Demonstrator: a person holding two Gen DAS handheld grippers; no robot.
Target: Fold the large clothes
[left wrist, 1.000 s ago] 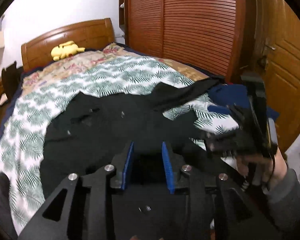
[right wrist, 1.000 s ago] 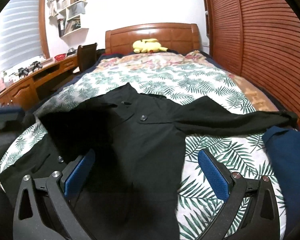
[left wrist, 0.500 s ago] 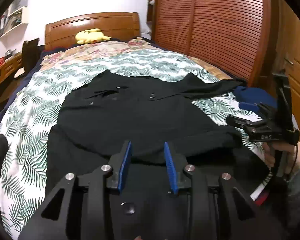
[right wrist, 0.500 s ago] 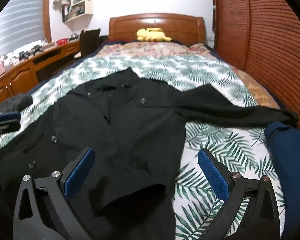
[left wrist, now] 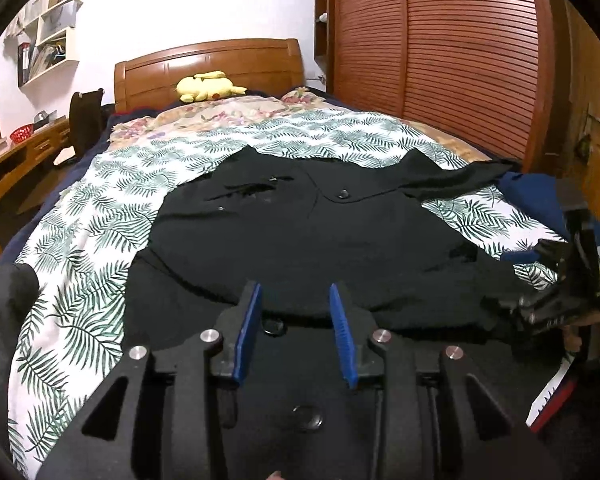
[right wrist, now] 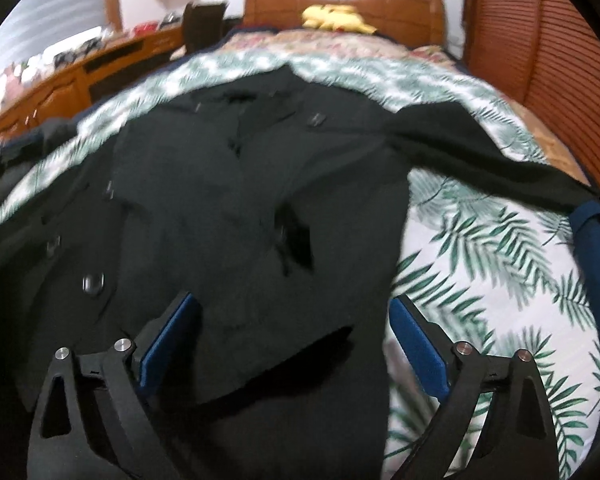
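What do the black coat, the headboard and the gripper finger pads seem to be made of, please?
Black coat: matte woven cloth, perhaps a wool blend; it drapes in soft folds without shine. Headboard: varnished wood, with a warm brown colour and glossy highlights. Finger pads of the left hand-held gripper: blue, dull, likely rubber or foam; texture too fine to tell.

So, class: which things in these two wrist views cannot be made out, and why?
- Black coat's near hem: left wrist view, hidden behind the left gripper.
- Coat buttons: right wrist view, motion blur.
- Shelf contents: left wrist view, too small.
- Navy garment: right wrist view, cut off by edge.
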